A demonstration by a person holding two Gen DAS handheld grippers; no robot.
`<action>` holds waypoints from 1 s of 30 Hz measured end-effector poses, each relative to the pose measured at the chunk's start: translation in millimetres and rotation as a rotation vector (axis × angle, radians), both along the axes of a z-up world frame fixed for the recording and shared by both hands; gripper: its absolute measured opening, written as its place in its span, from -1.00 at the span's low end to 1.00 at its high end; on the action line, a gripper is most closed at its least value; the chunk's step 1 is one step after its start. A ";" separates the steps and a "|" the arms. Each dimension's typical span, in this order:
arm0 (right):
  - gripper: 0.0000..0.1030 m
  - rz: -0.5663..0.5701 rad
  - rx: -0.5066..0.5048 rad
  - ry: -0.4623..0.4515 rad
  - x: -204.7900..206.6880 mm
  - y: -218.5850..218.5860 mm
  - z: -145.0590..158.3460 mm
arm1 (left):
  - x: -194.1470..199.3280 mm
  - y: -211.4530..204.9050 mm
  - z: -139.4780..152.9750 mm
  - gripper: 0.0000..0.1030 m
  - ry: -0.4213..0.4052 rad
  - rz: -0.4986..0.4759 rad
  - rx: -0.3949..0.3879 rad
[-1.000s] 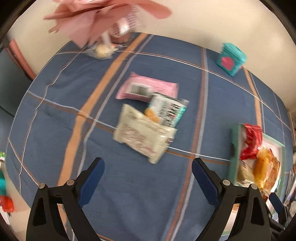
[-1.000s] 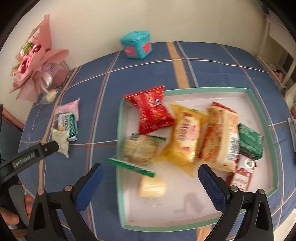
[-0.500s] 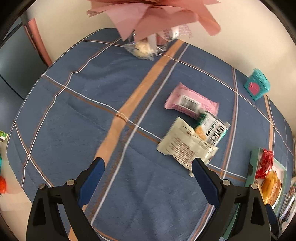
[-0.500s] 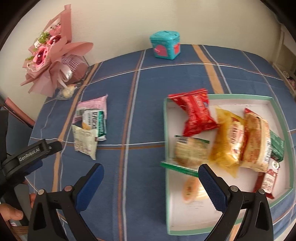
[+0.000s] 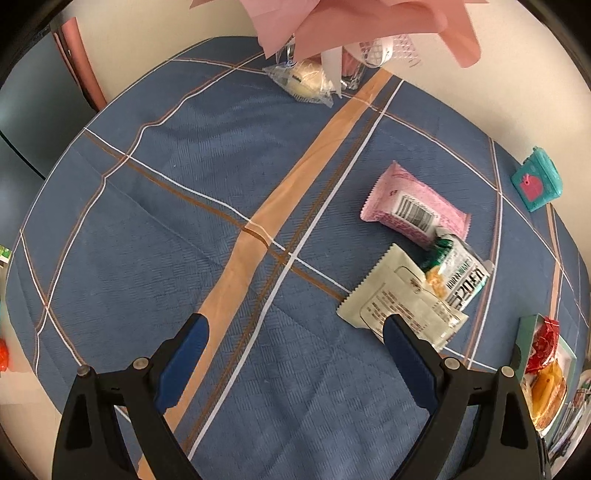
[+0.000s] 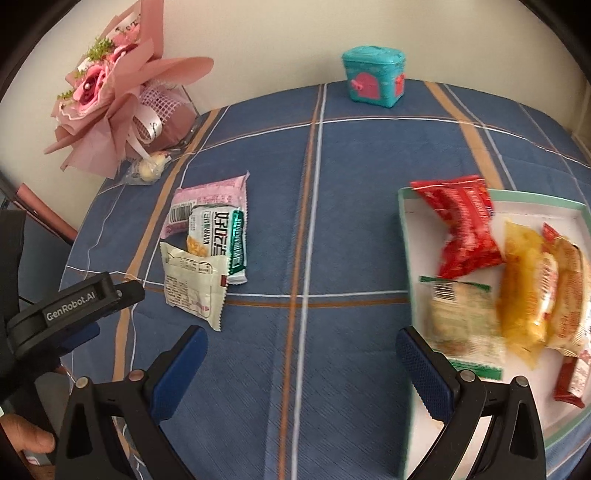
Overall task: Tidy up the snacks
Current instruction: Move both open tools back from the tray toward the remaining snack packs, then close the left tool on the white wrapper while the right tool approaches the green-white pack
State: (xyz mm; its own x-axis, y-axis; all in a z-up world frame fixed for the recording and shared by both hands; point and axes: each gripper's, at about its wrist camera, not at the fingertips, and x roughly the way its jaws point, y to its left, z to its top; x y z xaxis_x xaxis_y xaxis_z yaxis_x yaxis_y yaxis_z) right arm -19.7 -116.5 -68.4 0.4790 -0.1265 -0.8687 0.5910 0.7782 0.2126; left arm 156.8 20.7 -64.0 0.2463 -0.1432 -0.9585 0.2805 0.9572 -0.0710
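Three loose snacks lie together on the blue plaid cloth: a pink packet [image 5: 413,206] [image 6: 207,199], a white-and-green packet [image 5: 461,277] [image 6: 218,236] and a cream packet [image 5: 402,302] [image 6: 192,288]. A clear-wrapped bun [image 5: 306,79] [image 6: 147,170] lies by the bouquet. The green-rimmed tray [image 6: 406,258] [image 5: 524,343] holds several snacks, among them a red bag [image 6: 461,225]. My left gripper [image 5: 291,354] is open and empty, left of the cream packet. My right gripper [image 6: 301,369] is open and empty, between the loose snacks and the tray.
A pink bouquet [image 6: 110,96] [image 5: 351,26] stands at the back left against the wall. A teal tin [image 6: 373,75] [image 5: 537,182] stands at the back edge. The left gripper's body [image 6: 70,306] shows at the left of the right wrist view.
The right gripper has swung left, away from the tray toward the loose snacks. The left gripper has also turned left, so the three packets now sit to its right.
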 end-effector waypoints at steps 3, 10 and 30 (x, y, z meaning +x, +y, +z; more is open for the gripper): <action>1.00 0.016 0.000 -0.002 10.5 4.0 -4.3 | 6.7 0.7 -4.8 0.85 0.003 0.002 -0.013; 1.00 0.042 0.003 0.011 28.4 9.1 -15.8 | 18.2 -0.4 -10.5 0.85 0.009 0.018 -0.066; 1.00 0.020 0.014 0.018 28.2 -11.2 -21.3 | 10.5 -47.2 -33.0 0.85 0.119 -0.018 -0.214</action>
